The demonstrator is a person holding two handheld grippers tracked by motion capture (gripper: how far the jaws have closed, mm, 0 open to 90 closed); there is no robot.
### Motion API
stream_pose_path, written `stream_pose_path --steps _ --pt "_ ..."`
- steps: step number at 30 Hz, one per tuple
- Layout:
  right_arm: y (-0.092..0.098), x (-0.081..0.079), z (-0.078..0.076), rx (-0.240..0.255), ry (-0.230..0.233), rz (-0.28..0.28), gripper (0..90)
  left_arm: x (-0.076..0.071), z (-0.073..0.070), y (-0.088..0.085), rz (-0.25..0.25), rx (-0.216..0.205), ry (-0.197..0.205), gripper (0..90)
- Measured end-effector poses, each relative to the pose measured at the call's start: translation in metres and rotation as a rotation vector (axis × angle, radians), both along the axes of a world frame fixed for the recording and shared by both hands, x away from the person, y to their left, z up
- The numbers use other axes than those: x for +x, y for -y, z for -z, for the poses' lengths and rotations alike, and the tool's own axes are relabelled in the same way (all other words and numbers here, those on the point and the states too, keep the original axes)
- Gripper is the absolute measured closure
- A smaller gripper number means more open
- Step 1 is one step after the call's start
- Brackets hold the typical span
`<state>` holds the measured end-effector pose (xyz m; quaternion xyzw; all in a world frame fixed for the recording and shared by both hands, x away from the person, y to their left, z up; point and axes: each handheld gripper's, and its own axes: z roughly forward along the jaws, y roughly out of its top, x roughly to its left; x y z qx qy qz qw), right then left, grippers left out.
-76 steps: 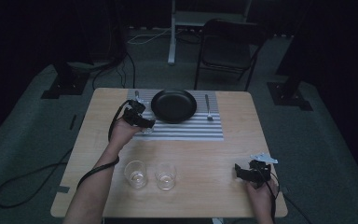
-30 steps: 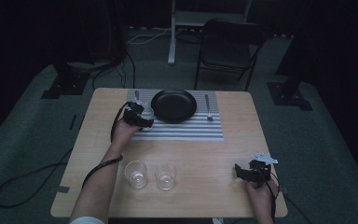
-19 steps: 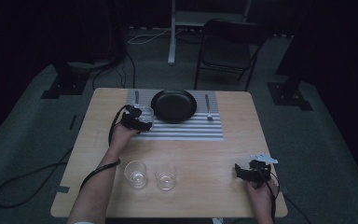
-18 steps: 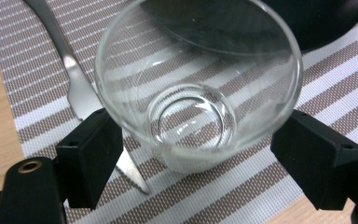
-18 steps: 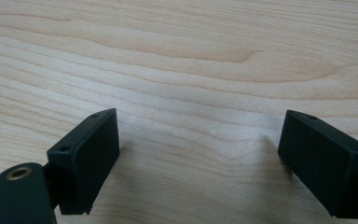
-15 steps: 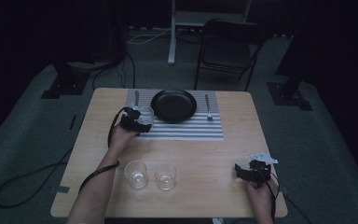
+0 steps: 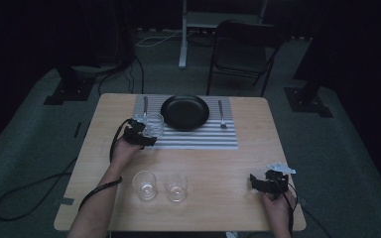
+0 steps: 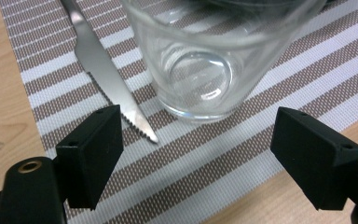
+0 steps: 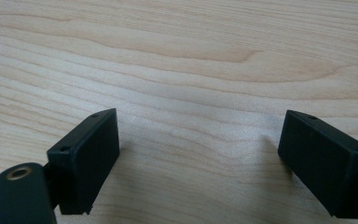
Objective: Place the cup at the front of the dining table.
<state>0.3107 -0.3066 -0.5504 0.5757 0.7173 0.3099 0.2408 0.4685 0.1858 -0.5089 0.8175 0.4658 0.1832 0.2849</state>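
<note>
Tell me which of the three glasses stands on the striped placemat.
The glass beside the knife, before the left gripper; the other two stand on bare wood.

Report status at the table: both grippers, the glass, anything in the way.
Left gripper open, just short of the glass on the striped mat. Right gripper open over bare table. Knife lies beside the glass.

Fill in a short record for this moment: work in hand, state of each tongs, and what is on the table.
work in hand: left tongs at a glass on the striped placemat
left tongs: open, glass just ahead, untouched
right tongs: open, over bare table
beside glass: knife
also on placemat: black plate, fork
near edge: second glass, third glass
</note>
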Motion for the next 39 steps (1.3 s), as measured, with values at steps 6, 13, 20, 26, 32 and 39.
stream_pose_path --steps 6,13,20,26,32,39 --pt "0.0 0.0 0.0 0.0 0.0 0.0 11.9 -0.008 0.0 -0.004 -0.002 -0.007 0.019 17.6" --pt "0.0 0.0 0.0 0.0 0.0 0.0 11.9 -0.015 0.002 -0.011 -0.02 -0.025 0.031 17.6" --pt "0.0 0.0 0.0 0.0 0.0 0.0 11.9 -0.025 -0.005 -0.017 -0.024 -0.054 0.085 17.7" --pt "0.0 0.0 0.0 0.0 0.0 0.0 11.9 -0.035 -0.007 -0.021 -0.025 -0.051 0.111 17.7" --pt "0.0 0.0 0.0 -0.001 0.0 0.0 11.9 -0.041 -0.005 -0.025 -0.02 -0.049 0.103 17.7" --pt "0.0 0.0 0.0 0.0 0.0 0.0 11.9 -0.047 -0.006 -0.031 -0.03 -0.048 0.117 17.7"
